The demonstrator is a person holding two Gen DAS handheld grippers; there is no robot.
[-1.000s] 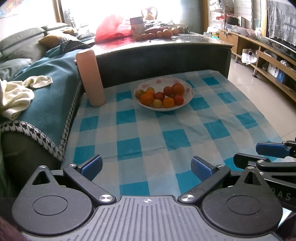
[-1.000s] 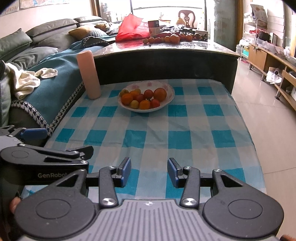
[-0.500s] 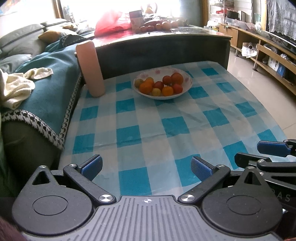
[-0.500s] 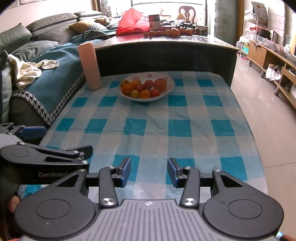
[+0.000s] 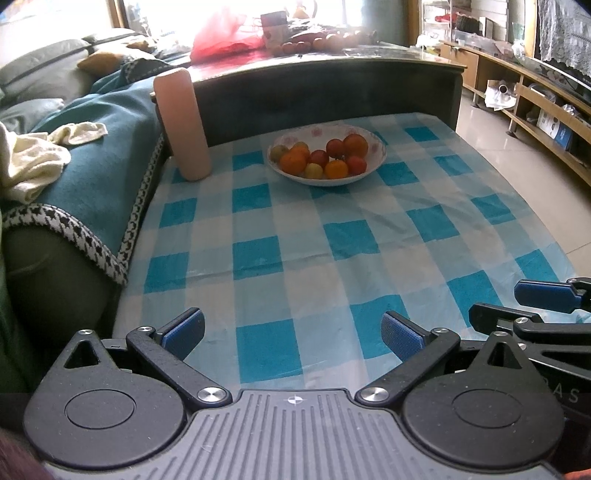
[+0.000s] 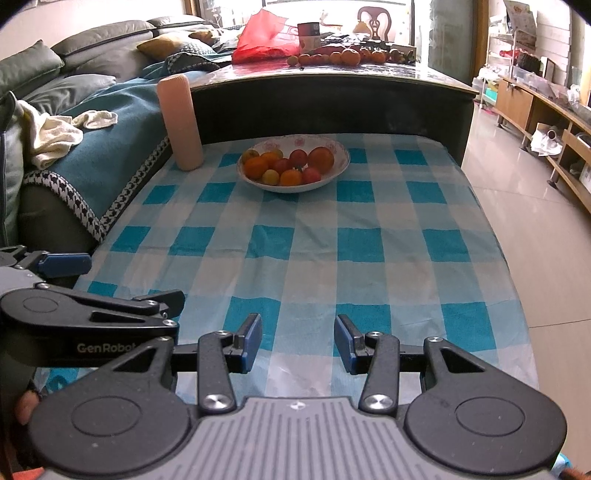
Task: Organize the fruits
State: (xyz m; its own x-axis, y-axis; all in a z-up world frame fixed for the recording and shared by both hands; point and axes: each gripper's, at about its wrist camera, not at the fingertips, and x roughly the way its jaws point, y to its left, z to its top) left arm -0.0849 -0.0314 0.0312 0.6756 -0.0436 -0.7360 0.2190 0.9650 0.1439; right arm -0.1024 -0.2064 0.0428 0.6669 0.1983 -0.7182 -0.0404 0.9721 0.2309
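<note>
Straight ahead of both grippers, well beyond their fingertips, one shallow white bowl [image 5: 373,142] with a pink flower pattern sits at the far end of the bench [image 5: 332,258], which is covered in a blue-and-white checked cloth. It holds the fruits [image 6: 290,164] — about nine small round ones can be made out, orange, red and yellowish, piled touching one another; the exact count is hard to fix, as some hide behind others.

One tall pinkish cylinder [image 5: 183,123] stands upright ahead and to the left of the bowl, near it but apart, against the dark raised ledge [image 6: 332,107] behind the bench. On that ledge, farther off, lie a row of more small orange fruits [image 6: 340,57], one red bag [image 6: 266,37] and one cup [image 6: 308,35].

The left gripper [image 5: 291,332] hangs over the near edge of the bench, its two blue-padded fingers spread wide with nothing between them. The right gripper [image 6: 298,343] is just beside it, fingers also parted and empty, though less widely. Each shows at the edge of the other's view.

Left of the left gripper is a sofa with a teal blanket [image 5: 92,147] and one crumpled cream cloth [image 5: 37,155]. Nothing lies between the grippers and the bowl — only bare checked cloth.
</note>
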